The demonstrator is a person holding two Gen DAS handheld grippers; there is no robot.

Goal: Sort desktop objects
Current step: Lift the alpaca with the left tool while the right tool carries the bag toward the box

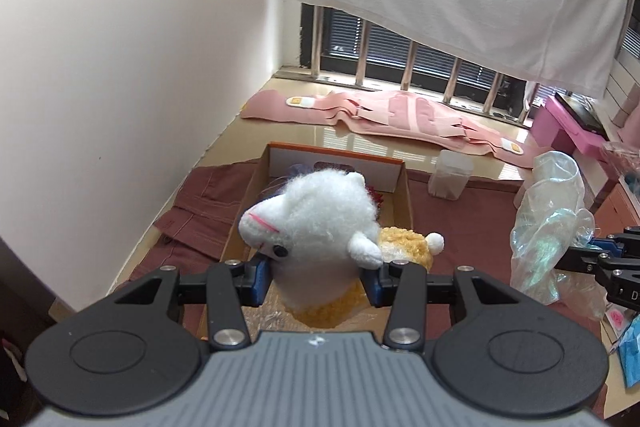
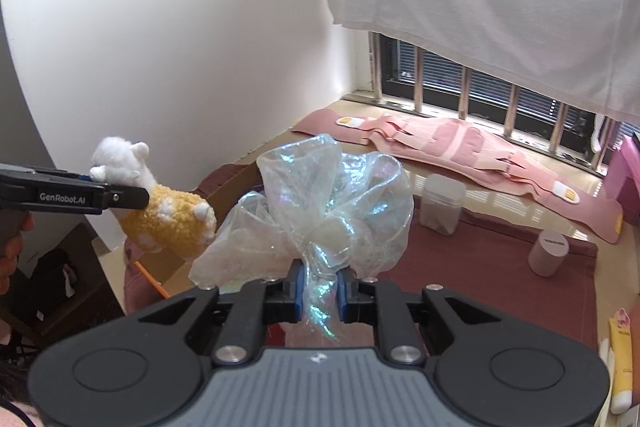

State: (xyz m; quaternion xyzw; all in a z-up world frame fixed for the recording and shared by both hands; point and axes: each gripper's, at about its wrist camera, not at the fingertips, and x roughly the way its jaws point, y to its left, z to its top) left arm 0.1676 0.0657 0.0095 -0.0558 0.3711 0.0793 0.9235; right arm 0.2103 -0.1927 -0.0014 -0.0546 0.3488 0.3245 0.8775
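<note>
my left wrist view looks down along its fingers, close over the cardboard box (image 1: 394,183). my right wrist view faces likewise from further right. both share the barred window (image 1: 404,63) at upper right.

Left gripper (image 1: 318,281) in matte black, grey ribbed housing, two round black discs at four and eight o'clock, silver screws on the linkage arms, blue-padded fingers (image 1: 260,281), right gripper (image 2: 319,293) alike, white "GenRobot.AI" lettering.

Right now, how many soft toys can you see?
1: a white-and-yellow plush toy, gripped between the left gripper's fingers above the cardboard box. The box may hide others; something red shows inside.
</note>
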